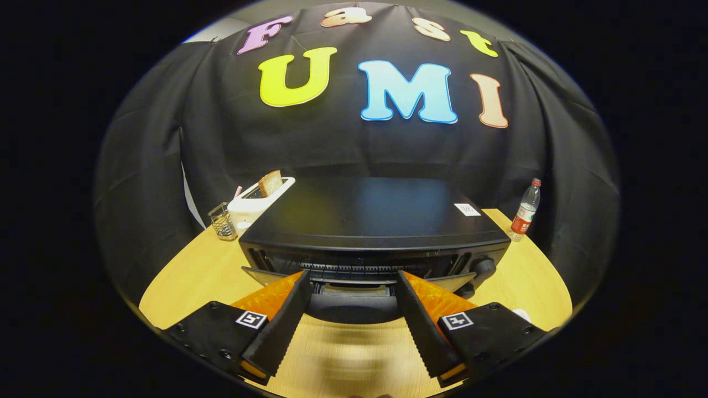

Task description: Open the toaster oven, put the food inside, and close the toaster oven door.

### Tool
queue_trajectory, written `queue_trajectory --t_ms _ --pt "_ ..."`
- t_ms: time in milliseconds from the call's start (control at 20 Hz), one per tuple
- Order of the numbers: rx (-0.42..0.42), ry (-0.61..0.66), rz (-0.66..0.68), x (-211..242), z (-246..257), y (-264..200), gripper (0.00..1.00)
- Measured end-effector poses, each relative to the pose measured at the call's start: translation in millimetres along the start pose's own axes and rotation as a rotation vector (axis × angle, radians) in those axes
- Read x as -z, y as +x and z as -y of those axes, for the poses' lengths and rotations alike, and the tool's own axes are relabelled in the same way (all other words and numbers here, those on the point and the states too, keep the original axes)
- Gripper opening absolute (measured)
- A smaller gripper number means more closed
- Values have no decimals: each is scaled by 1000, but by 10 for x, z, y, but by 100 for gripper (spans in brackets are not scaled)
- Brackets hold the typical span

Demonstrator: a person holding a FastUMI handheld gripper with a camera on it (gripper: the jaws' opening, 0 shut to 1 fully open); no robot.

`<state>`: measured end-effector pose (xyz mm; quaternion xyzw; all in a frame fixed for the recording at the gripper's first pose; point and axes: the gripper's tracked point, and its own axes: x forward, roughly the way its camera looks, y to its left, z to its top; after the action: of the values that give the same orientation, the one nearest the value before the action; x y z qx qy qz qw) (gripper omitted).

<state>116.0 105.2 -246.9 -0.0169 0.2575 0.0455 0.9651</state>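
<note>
We see our tongs point(354, 282) spread open at the toaster oven point(370, 221) door point(354, 301), gripping nothing. The oven sits on a wooden worktop point(193, 276)

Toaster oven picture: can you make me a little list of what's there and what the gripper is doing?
oven: black toaster oven on the wooden table
oven door: looks partly lowered, just ahead of the fingers
gripper: gripper open, fingers spread either side of the door's front edge, not pressing it
behind oven, one side: white pop-up toaster with a bread slice; small wire basket
other side: clear plastic bottle with red label
</note>
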Motion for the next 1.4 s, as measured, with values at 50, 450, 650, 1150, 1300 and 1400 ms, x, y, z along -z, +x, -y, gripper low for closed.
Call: queue_trajectory --t_ms 50,450,650,1150,1300,1400 --pt "-7 2 -12 60 -5 -47 99" --pt "-21 -26 -81 433 -1 -276 98" --pt "-32 -111 -135 780 -14 -370 98" --pt "-32 -151 -322 1555 311 -577 99" --pt "-40 -136 -259 1309 397 -740 99" --pt "-34 -164 -220 1191 540 -843 99"
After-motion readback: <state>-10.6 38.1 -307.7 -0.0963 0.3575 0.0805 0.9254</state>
